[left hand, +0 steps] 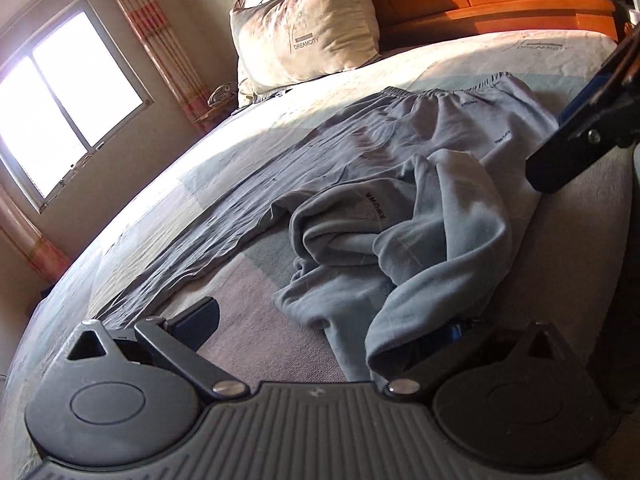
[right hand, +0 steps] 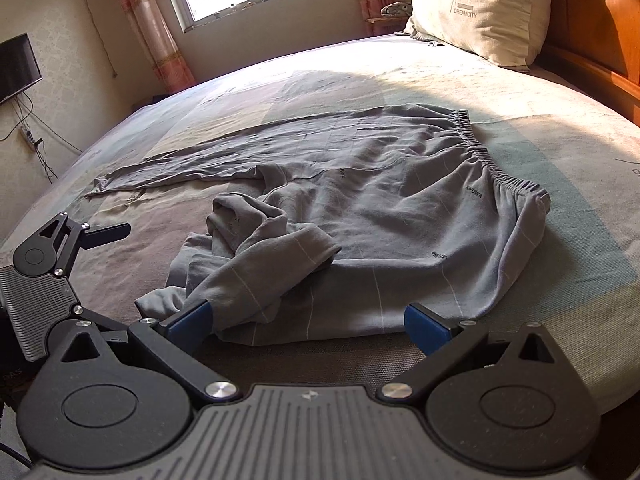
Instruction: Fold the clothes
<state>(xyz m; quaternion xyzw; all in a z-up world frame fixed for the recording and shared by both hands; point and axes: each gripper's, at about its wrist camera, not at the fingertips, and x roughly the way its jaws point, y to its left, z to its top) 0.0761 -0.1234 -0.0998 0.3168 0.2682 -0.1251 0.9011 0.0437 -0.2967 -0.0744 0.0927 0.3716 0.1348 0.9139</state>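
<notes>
grey trousers on the bed, fold not yet begun

bed bearing grey trousers: waistband at 2 o'clock, one leg flat toward 9, other leg bunched at 6. right gripper spread wide, empty. left gripper spread too, cloth draped over one finger. next: straightening the bunched leg first.

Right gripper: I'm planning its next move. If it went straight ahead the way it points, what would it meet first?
Most likely the near hem of the grey trousers, bunched on the bed just beyond the open right gripper. Depth is hard to judge.
</notes>
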